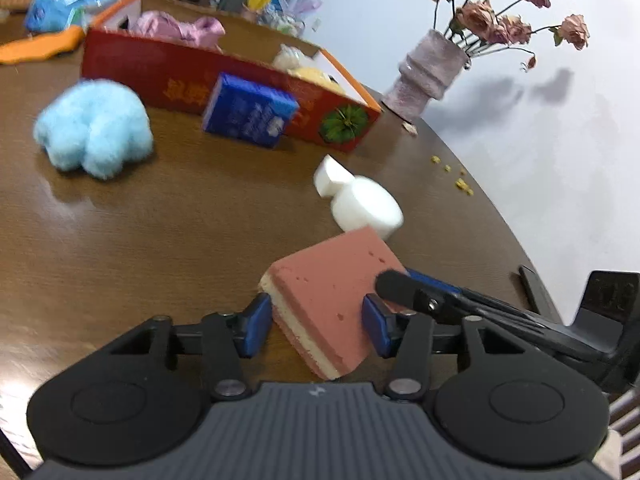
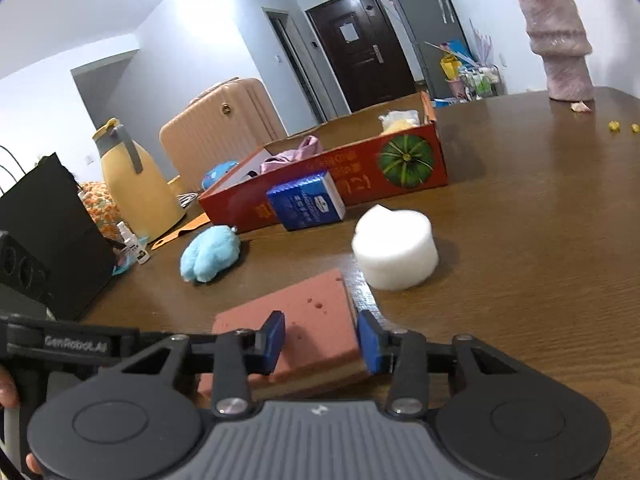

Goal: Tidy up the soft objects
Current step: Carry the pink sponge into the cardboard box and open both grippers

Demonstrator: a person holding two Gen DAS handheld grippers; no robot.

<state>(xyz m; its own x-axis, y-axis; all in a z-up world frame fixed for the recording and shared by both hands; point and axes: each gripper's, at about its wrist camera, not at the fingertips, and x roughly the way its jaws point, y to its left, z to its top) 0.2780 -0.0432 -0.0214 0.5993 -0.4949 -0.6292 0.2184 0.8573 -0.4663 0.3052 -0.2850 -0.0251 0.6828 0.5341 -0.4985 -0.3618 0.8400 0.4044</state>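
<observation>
The pink sponge [image 1: 332,300], a flat porous slab with a pale cream layer beneath, lies at the near edge of the wooden table [image 1: 180,216] and is straddled by both tools. The left gripper [image 1: 318,326] is set with its blue pads on either side of the slab, seemingly in contact, though whether it is truly squeezed cannot be told. The right gripper [image 2: 322,340] is likewise closed in about the sponge's right end, one pad over its top face and one at its edge; a firm clamp cannot be confirmed.

The step in hand is judged to be the pickup of the sponge. Next, a secure pinch and a lift toward the red cardboard box [image 2: 360,172] at the far side would be called for, where pink cloth and a yellowish item are already held.

Just beyond the sponge, white foam pieces [image 2: 394,254], rounded and smooth, are seen. Farther off lie a glossy blue packet [image 2: 306,200] against the box and a fluffy light-blue plush [image 2: 210,254] to the left.
</observation>
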